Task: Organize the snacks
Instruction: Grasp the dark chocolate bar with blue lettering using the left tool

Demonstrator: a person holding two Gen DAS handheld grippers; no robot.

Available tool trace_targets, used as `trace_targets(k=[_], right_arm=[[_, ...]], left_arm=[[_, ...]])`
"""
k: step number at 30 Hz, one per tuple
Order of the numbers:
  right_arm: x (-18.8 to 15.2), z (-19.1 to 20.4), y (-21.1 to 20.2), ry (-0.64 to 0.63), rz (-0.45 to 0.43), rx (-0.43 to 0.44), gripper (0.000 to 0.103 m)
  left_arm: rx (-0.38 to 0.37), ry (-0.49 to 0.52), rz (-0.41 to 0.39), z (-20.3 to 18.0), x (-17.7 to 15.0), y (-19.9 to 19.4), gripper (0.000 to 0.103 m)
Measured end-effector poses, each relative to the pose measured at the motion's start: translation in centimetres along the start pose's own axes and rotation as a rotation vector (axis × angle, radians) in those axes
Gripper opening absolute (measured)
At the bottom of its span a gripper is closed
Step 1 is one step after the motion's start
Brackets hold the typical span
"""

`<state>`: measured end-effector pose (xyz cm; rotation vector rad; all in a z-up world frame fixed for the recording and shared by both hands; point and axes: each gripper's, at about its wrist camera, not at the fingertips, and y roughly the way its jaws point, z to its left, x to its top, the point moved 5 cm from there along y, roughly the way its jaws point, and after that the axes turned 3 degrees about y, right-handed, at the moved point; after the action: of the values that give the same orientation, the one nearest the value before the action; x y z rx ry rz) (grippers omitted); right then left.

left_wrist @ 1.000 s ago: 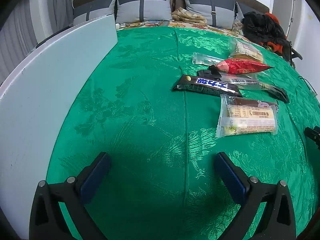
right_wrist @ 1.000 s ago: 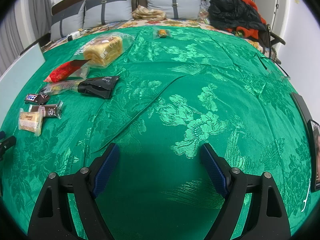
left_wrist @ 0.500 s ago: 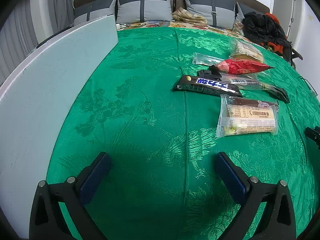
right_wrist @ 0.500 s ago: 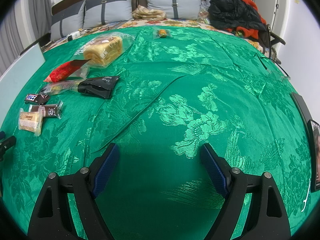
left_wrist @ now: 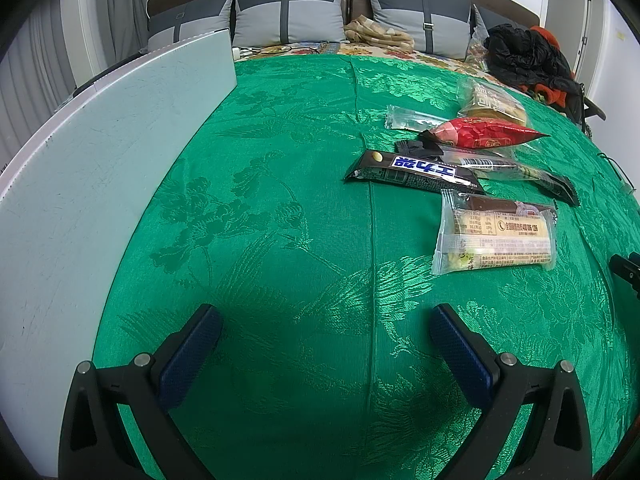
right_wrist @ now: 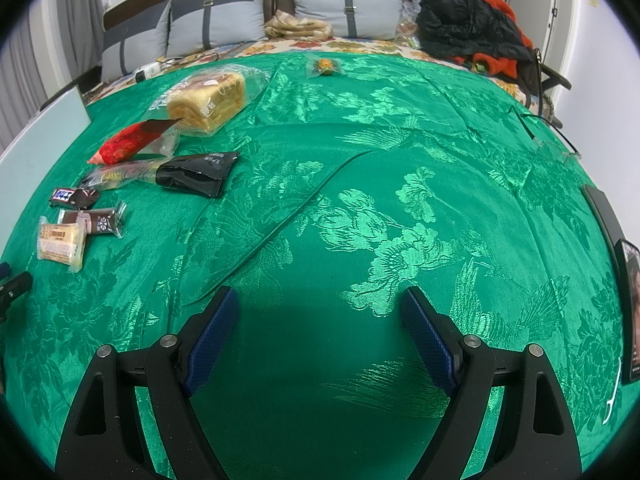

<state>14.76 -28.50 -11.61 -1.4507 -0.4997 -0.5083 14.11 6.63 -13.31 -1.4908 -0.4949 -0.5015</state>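
Note:
Several wrapped snacks lie on a green brocade cloth. In the left wrist view, a clear-wrapped cake bar is nearest, then a dark chocolate bar, a red pouch and a bagged bread loaf. My left gripper hovers open over bare cloth, short of them. The right wrist view shows the bread loaf, the red pouch, a black pouch, a brown wafer pack and a small orange snack far off. My right gripper is open and holds nothing.
A pale board stands along the cloth's left side. Grey pillows and a heap of black and orange clothes lie beyond the cloth. A phone and a cable rest at the right edge.

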Motion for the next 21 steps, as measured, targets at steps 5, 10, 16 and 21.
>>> trace_targets(k=[5,10,16,21], right_arm=[[0.0,0.0,0.0,0.000,0.000,0.000,0.086],[0.0,0.0,0.0,0.000,0.000,0.000,0.086],[0.0,0.0,0.0,0.000,0.001,-0.001,0.086],[0.0,0.0,0.0,0.000,0.001,-0.001,0.087]], left_arm=[[0.000,0.000,0.000,0.0,0.0,0.0,0.103],[0.000,-0.001,0.000,0.0,0.0,0.0,0.103],[-0.060,0.011,0.084,0.2,1.1,-0.2,0.102],[-0.062,0.126,-0.002,-0.7,7.4,-0.9,0.102]])
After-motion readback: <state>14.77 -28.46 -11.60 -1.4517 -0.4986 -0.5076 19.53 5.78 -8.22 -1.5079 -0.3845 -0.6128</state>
